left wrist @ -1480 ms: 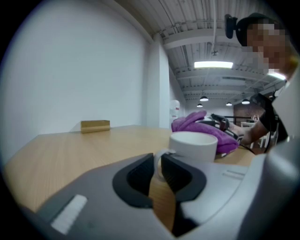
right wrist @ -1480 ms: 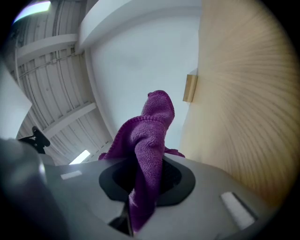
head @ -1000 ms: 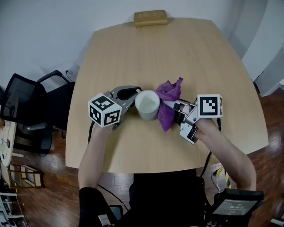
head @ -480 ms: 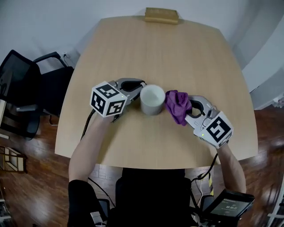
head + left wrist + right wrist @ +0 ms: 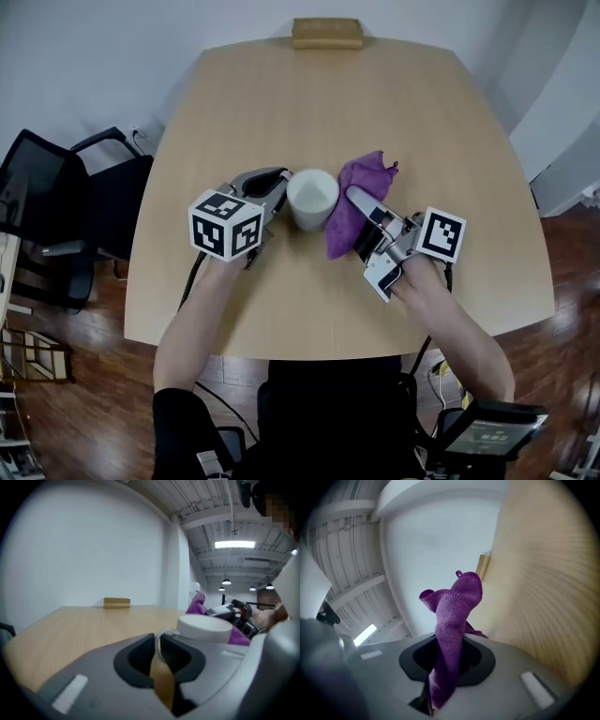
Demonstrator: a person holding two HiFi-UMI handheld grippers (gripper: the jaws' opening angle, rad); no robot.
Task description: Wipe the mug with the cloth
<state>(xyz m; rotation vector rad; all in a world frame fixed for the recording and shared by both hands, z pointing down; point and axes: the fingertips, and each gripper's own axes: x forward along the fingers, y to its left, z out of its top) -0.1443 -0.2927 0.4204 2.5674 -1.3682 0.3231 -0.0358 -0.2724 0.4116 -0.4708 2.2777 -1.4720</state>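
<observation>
A white mug (image 5: pixel 312 199) stands upright on the wooden table (image 5: pixel 281 103). My left gripper (image 5: pixel 278 190) is shut on the mug's handle from the left; in the left gripper view the thin handle (image 5: pixel 161 638) sits pinched between the jaws of my left gripper (image 5: pixel 159 654), with the mug (image 5: pixel 205 626) just beyond. My right gripper (image 5: pixel 359 208) is shut on a purple cloth (image 5: pixel 352 202), which lies against the mug's right side. In the right gripper view the cloth (image 5: pixel 452 616) rises out of my right gripper (image 5: pixel 447 665), and the mug is hidden.
A small wooden block (image 5: pixel 326 33) lies at the table's far edge, also seen as the block (image 5: pixel 116 603). A black office chair (image 5: pixel 56 216) stands to the table's left. The floor around is dark wood.
The right gripper has rolled over and the cloth now stretches up along the mug's right side; half a second ago it was bunched lower. The left gripper and mug kept their place.
</observation>
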